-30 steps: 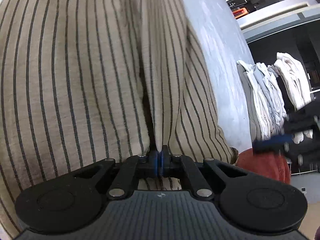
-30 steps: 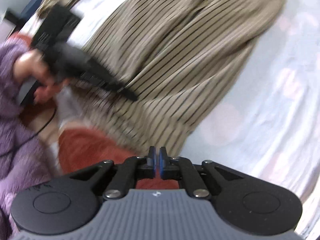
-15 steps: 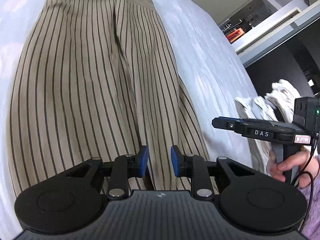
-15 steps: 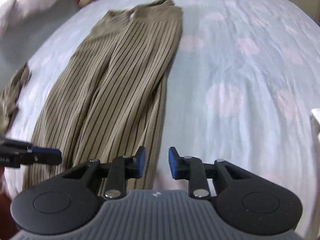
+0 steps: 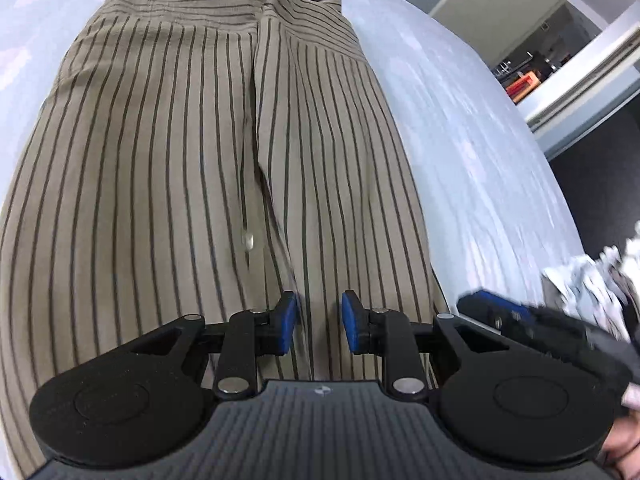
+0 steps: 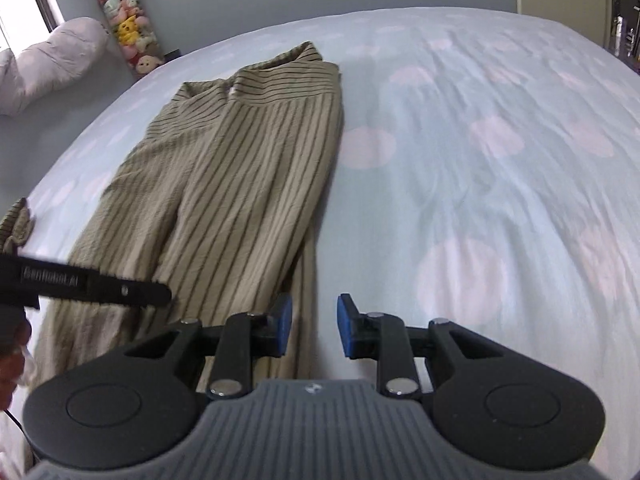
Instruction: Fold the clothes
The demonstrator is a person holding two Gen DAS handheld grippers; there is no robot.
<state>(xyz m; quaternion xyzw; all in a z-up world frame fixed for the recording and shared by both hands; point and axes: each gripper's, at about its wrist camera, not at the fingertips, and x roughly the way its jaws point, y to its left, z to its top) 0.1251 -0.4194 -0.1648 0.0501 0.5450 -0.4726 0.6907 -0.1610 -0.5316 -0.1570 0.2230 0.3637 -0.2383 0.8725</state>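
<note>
Beige trousers with thin dark stripes (image 5: 208,152) lie flat on the bed, waistband at the far end, legs running toward me. My left gripper (image 5: 318,320) hovers over the lower legs, open, with nothing between its blue pads. In the right wrist view the same trousers (image 6: 240,168) lie left of centre. My right gripper (image 6: 314,322) stands open over their right edge, holding nothing. Each gripper shows in the other's view: the right gripper (image 5: 520,322) blurred at the right, the left gripper (image 6: 92,284) at the left.
The bed sheet (image 6: 480,160) is light blue with pale pink dots and stretches wide to the right. A pile of light clothes (image 5: 592,276) sits at the bed's right edge. A pillow (image 6: 52,60) and plush toys (image 6: 128,32) are at the far left. Another striped piece (image 6: 16,224) lies left.
Both grippers went from shut to open, the left letting go of the striped cloth. The left drew back so the whole trousers show. The right swung to look along the bed.
</note>
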